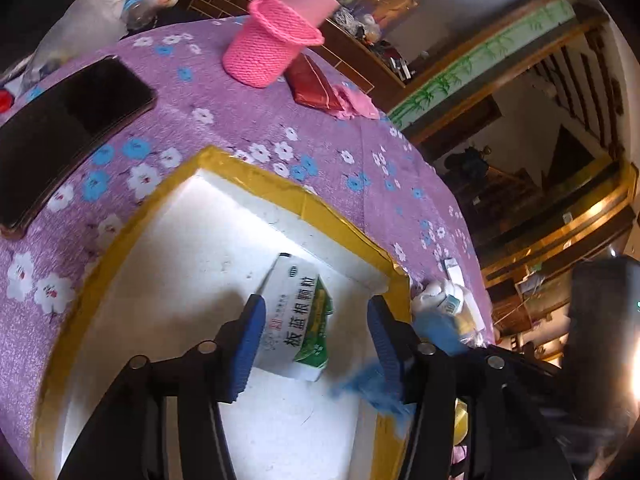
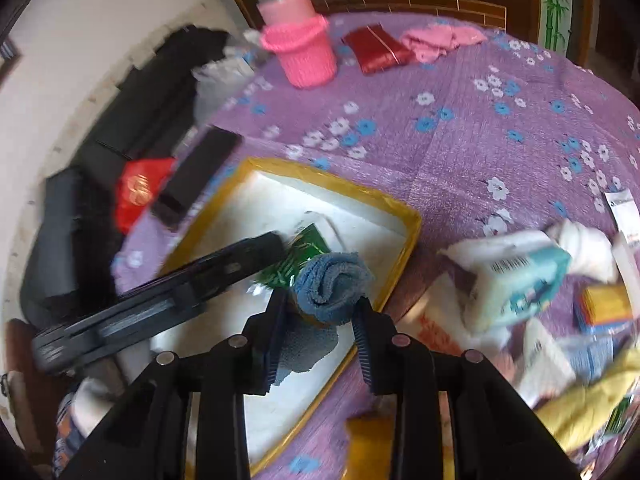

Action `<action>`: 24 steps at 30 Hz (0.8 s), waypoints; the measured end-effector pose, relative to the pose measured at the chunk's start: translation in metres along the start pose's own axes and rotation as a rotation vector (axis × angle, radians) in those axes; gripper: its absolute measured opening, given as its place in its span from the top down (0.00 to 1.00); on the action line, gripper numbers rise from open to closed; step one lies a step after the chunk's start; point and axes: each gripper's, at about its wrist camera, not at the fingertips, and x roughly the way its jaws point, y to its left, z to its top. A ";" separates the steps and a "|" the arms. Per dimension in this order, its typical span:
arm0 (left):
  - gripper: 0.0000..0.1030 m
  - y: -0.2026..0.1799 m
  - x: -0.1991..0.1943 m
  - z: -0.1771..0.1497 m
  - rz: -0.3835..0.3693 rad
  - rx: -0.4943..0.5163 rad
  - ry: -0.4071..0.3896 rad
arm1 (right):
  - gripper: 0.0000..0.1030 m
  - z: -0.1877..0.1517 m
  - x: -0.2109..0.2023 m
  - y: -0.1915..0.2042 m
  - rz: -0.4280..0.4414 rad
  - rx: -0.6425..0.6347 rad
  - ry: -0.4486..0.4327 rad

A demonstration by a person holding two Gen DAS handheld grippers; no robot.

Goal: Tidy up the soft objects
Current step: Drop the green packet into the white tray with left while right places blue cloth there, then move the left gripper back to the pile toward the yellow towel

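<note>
Left wrist view
Left claw (image 1: 316, 344): spread wide, over the box (image 1: 248, 168).
Packet (image 1: 298, 320): in the box, between the fingers, loose.

Right wrist view
Right claw (image 2: 320, 320): pinching the rolled blue towel (image 2: 330, 286).
Towel: over the box (image 2: 408, 216).
Pink cup (image 2: 306, 54): well behind the box.

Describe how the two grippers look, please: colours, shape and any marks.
Both are black plastic with angular linkage arms and round silver pivot pins. The left gripper has blue ribbed pads; the right gripper has darker ribbed pads. No cables, markings or sleeves are visible.
</note>
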 end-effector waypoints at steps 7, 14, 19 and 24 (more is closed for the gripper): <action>0.34 0.005 -0.035 -0.020 0.104 0.038 -0.096 | 0.49 0.006 -0.016 -0.020 0.000 0.087 -0.104; 0.34 0.024 -0.042 -0.040 0.202 -0.050 -0.090 | 0.46 -0.035 -0.102 -0.051 -0.072 0.084 -0.297; 0.34 0.022 -0.056 -0.043 0.157 -0.067 -0.110 | 0.12 -0.098 -0.176 -0.105 -0.224 0.153 -0.516; 0.23 -0.046 -0.081 -0.058 0.140 0.126 -0.177 | 0.12 -0.154 -0.194 -0.194 -0.255 0.362 -0.538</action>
